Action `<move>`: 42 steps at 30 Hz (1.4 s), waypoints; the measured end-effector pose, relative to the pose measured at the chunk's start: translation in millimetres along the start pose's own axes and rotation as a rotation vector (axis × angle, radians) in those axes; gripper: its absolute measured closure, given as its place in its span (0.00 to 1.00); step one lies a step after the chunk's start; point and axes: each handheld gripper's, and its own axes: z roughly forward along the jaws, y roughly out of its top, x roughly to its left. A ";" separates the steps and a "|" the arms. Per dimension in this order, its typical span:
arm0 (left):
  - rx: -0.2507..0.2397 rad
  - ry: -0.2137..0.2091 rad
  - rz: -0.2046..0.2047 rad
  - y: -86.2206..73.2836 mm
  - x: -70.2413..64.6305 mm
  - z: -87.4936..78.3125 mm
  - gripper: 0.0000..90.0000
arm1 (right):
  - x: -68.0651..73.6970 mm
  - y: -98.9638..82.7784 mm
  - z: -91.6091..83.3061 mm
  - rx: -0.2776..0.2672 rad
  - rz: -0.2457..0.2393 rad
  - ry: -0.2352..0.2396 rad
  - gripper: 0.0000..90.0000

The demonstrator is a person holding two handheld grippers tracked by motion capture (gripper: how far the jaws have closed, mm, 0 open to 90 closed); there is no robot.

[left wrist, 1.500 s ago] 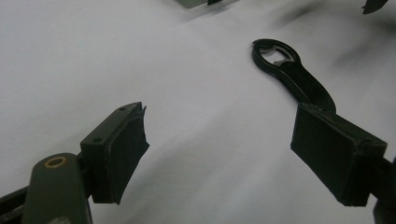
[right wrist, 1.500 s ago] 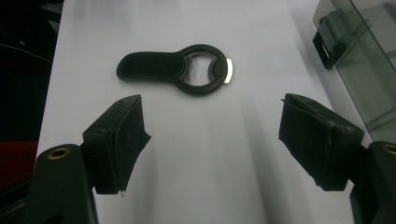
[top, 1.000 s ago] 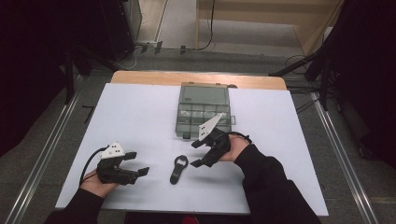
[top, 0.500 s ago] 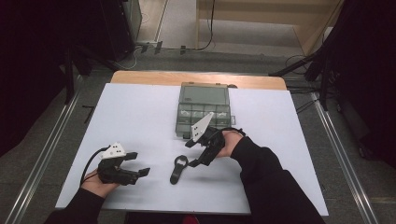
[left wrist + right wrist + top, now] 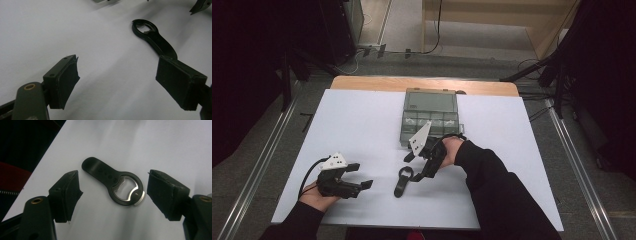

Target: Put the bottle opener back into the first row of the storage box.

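A black bottle opener lies flat on the white table, its ring end toward the far side. In the right gripper view the bottle opener sits between the two spread jaws, metal insert showing in its ring. My right gripper is open, tilted down just above the opener's ring end. My left gripper rests open near the front left, pointing at the opener. The left gripper view shows the bottle opener ahead, beyond its right jaw.
A grey compartment box with its lid raised stands at the table's far middle, just behind the right hand. A wooden edge runs along the back. Metal rails flank the table.
My right gripper has moved left and down from beside the box to just over the opener's ring end. The left gripper has stayed put.
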 end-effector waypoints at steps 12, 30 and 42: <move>-0.002 -0.009 -0.005 -0.1 0.9 0.0 0.20 | -5.9 9.7 17.0 0.081 -0.144 0.044 0.34; -0.003 -0.014 -0.007 -0.4 1.3 -0.4 0.20 | -3.9 27.8 31.6 0.195 -0.310 0.084 0.41; -0.001 -0.015 -0.007 -0.7 1.9 -1.0 0.20 | -4.8 38.0 45.1 0.248 -0.419 0.133 0.47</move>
